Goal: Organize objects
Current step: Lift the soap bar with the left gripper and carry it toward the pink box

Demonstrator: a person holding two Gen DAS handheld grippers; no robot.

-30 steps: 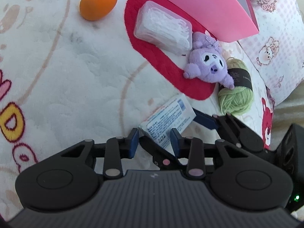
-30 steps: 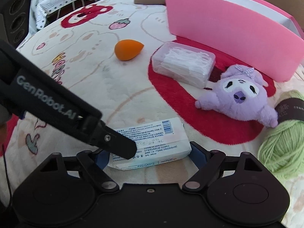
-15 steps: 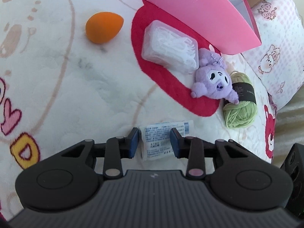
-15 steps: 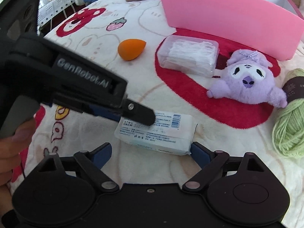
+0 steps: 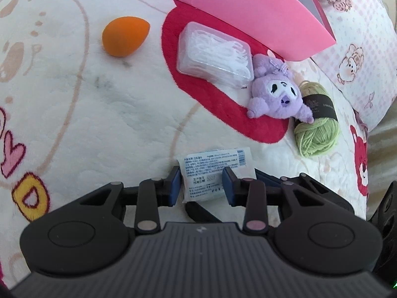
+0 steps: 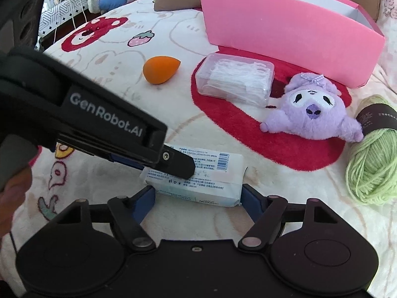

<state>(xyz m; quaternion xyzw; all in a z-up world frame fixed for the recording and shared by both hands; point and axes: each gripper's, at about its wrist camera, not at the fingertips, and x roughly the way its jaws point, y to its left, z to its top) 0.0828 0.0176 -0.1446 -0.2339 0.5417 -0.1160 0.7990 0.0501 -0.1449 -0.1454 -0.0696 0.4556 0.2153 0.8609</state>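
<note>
Two fisheye views along hand-held tongs over a bed covered by a white cartoon-print blanket (image 5: pixel 74 114) (image 6: pixel 106 79). Left tongs (image 5: pixel 201 185) closed on a white tissue packet (image 5: pixel 213 173) (image 6: pixel 198 176), blue pads (image 5: pixel 173 185) pressing its two short sides, seen in the right view as a black arm (image 6: pixel 177 165) reaching in from the left and marked "GenRobot.AI". Right tongs (image 6: pixel 198 200) spread wide, blue tips just beside the packet's two ends, near edge of the packet between them; actual contact impossible to tell. Packet low over the blanket at the near edge of both views, printed label and barcode facing up. Beyond it, on a red patch of the blanket, a clear plastic box of white floss picks (image 5: pixel 214 54) (image 6: pixel 235 79). Just right of the box, a purple plush toy (image 5: pixel 278 94) (image 6: pixel 312 109), lying face up. Touching the toy's far side, a ball of green yarn (image 5: pixel 316 129) (image 6: pixel 372 154) with a dark paper band. Left of the clear box, well apart, an orange egg-shaped makeup sponge (image 5: pixel 125 36) (image 6: pixel 160 69). Behind everything, a tall open pink box (image 5: pixel 248 12) (image 6: pixel 285 32) with a white inside, standing upright on the blanket.
</note>
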